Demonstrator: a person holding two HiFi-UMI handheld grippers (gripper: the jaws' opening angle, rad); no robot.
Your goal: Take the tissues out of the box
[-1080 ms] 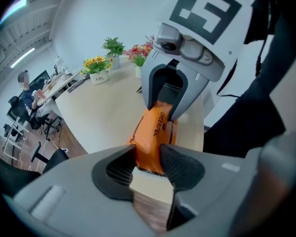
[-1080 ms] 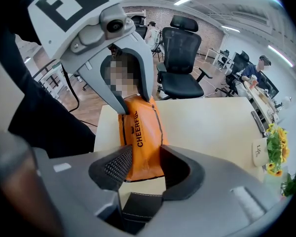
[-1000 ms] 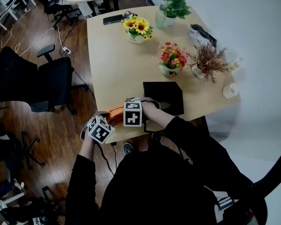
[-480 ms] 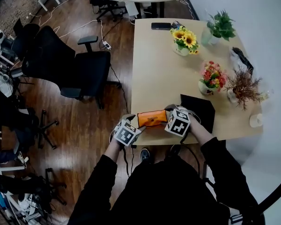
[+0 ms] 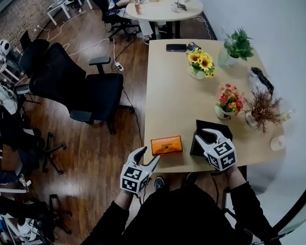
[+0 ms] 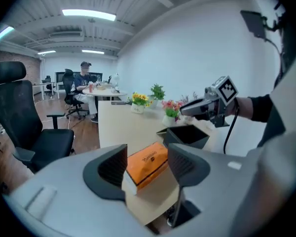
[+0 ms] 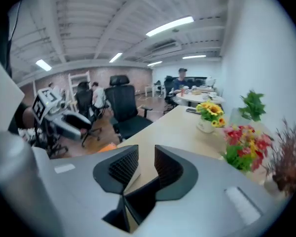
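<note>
Pack [image 5: 167, 145] lies at the surface's [image 5: 168, 96] front edge, box [image 5: 214, 125] just right of it. Left gripper [image 5: 148, 155] held off-edge beside pack, right gripper [image 5: 203, 135] above box. Both jaws apart, lately narrowing, nothing gripped.

The left tongs [image 6: 147, 166] stand apart, having just narrowed — the orange tissue pack [image 6: 150, 159] shows through their gap, pads clear of it, on the counter [image 6: 119, 127]. An open black box [image 6: 188, 135] sits at one o'clock.

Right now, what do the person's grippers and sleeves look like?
The left gripper and right gripper are light grey, with black ribbed pads and a white cube of black square markers each. A black cable hangs from the right one. Both sleeves are black.
</note>
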